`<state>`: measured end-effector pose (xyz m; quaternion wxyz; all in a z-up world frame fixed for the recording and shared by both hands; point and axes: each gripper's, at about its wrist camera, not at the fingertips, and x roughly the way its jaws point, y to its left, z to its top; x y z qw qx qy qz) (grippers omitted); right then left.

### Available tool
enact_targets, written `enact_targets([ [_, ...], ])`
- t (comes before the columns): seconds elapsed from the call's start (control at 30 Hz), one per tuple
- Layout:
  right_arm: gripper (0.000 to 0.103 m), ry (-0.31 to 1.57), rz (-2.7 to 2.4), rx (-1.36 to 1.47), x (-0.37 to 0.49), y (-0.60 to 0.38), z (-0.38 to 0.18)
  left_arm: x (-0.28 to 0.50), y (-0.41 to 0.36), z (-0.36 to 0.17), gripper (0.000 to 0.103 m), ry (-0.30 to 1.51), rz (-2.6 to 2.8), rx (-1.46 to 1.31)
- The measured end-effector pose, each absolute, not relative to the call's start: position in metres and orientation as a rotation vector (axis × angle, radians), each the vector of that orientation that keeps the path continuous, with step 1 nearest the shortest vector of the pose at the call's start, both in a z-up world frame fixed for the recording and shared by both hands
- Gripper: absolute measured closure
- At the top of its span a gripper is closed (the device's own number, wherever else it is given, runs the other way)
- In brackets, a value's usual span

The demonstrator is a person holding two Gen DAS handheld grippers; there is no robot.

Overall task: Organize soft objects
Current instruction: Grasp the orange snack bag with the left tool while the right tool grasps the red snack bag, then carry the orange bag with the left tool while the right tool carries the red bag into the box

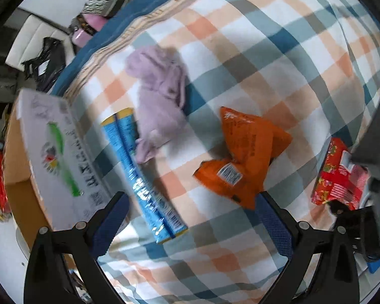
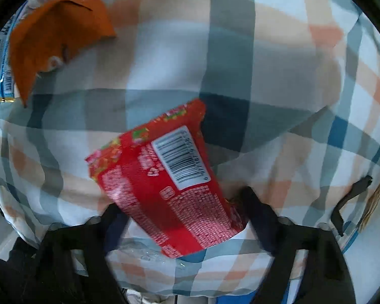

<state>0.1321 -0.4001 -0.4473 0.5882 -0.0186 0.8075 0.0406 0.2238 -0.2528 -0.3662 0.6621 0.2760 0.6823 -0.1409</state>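
On a plaid bed cover (image 1: 253,50) lie a lilac plush toy (image 1: 159,96), a long blue packet (image 1: 144,177) and an orange snack bag (image 1: 243,157). My left gripper (image 1: 190,197) is open above the cover, with the blue packet and the orange bag between its fingers' lines. A red snack packet (image 2: 167,182) with a barcode lies between the fingers of my right gripper (image 2: 182,202), whose jaws stand wide and blurred; the packet also shows in the left wrist view (image 1: 337,174). The orange bag (image 2: 55,33) is at the far left of the right wrist view.
An open cardboard box (image 1: 55,152) with a white printed flap stands at the left bed edge. A blue blanket border (image 1: 139,17) runs along the far side. Pink and black items (image 1: 86,30) sit beyond the bed.
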Motion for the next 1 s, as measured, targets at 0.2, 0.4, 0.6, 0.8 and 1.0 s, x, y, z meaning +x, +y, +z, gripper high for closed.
enact_targets([
  [0.2, 0.038, 1.907, 0.083, -0.036, 0.132, -0.422, -0.446, 0.224, -0.28, -0.393, 0.001, 1.598, -0.42, 0.709],
  [0.4, 0.038, 1.921, 0.116, -0.052, 0.135, -0.422, -0.451, 0.219, -0.298, -0.425, 0.001, 1.65, -0.463, 0.822],
  [0.6, 0.037, 1.939, 0.128, -0.081, 0.142, -0.413, -0.455, 0.224, -0.306, -0.436, 0.024, 1.698, -0.5, 0.767],
  [0.8, 0.037, 1.958, 0.127, -0.092, 0.155, -0.405, -0.459, 0.214, -0.315, -0.428, 0.046, 1.692, -0.522, 0.752],
  [1.0, 0.043, 1.945, 0.108, -0.093, 0.152, -0.393, -0.459, 0.195, -0.319, -0.42, 0.054, 1.644, -0.504, 0.737],
])
